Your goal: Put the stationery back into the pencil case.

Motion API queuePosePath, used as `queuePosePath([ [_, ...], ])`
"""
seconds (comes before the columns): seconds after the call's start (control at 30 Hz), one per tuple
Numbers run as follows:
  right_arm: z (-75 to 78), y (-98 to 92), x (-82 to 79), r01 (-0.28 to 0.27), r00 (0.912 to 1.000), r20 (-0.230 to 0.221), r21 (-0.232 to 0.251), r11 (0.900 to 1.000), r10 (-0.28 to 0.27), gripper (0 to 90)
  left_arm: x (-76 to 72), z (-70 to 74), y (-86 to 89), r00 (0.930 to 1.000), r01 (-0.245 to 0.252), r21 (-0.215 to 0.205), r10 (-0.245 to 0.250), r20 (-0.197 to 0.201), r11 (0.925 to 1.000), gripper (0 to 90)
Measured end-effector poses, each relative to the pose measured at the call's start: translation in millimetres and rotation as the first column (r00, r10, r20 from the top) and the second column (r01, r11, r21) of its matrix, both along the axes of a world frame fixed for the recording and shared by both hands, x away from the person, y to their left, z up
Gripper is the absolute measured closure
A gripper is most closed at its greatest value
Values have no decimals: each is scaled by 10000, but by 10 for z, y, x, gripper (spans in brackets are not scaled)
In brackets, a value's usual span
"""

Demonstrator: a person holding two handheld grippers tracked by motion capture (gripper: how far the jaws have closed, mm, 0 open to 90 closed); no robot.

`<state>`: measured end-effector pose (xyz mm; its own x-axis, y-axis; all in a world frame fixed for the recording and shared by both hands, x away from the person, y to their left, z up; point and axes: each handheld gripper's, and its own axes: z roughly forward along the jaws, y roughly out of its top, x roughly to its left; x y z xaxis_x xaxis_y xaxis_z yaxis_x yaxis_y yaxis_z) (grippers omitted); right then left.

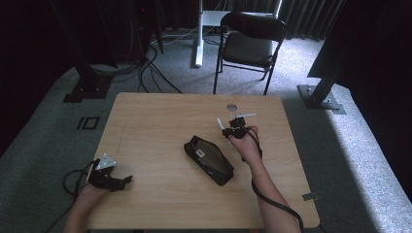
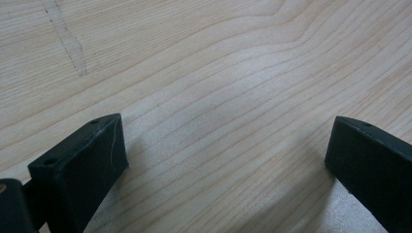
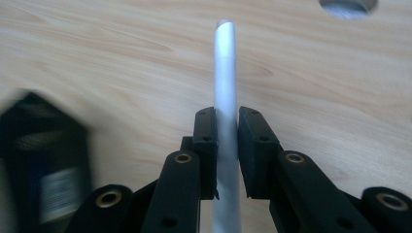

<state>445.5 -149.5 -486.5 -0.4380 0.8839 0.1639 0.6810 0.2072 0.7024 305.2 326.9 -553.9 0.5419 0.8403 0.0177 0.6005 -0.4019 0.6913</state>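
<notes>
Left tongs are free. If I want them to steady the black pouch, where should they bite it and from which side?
Probably the near-left long edge of the black pouch. It lies flat and slanted on the table, so that edge faces the left tongs, which are open on bare wood. Come in low from the left; the right tongs, shut on the white pen, occupy the far side.

A slim white pen (image 3: 226, 87) (rounded tip up) runs vertically through frame centre, clamped between the right gripper (image 3: 227, 145) pads above the table.
</notes>
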Motion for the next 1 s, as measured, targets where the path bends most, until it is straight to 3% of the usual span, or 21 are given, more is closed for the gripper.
queuePosePath([
  [0.07, 65, 18, -45, -173, 9998, 77, 51, 9998, 172, 784, 0, 0, 0, 10000, 1, 2, -1, -2, 10000, 16],
  [0.1, 190, 68, -141, -539, 9982, 278, 322, 9980, 530, 784, 0, 0, 0, 10000, 2, 3, -2, -1, 10000, 16],
  [0.17, 297, 136, -247, -1002, 9941, 464, 450, 9939, 981, 784, 1, 0, 1, 10000, -7, 1, 7, 0, 10000, 16],
  [0.23, 338, 174, -302, -1263, 9911, 482, 542, 9905, 1237, 784, 1, 0, 1, 10000, -10, 1, 10, 1, 10000, 16],
  [0.33, 401, 331, -466, -2093, 9773, 436, 527, 9764, 2072, 784, 1, 0, 2, 10000, -20, 4, 20, 0, 10000, 16],
  [0.57, 307, 513, -612, -2848, 9585, 204, 196, 9584, 2844, 783, 1, 0, 2, 10000, -26, 3, 26, 0, 10000, 16],
  [0.83, 164, 536, -691, -2934, 9557, -332, -346, 9554, 2924, 784, 1, 0, 2, 10000, -24, 5, 24, 2, 10000, 16],
  [1.0, 87, 602, -740, -3107, 9497, -732, -961, 9456, 3046, 784, 3, 0, 2, 10000, -40, 2, 40, -6, 10000, 16],
])
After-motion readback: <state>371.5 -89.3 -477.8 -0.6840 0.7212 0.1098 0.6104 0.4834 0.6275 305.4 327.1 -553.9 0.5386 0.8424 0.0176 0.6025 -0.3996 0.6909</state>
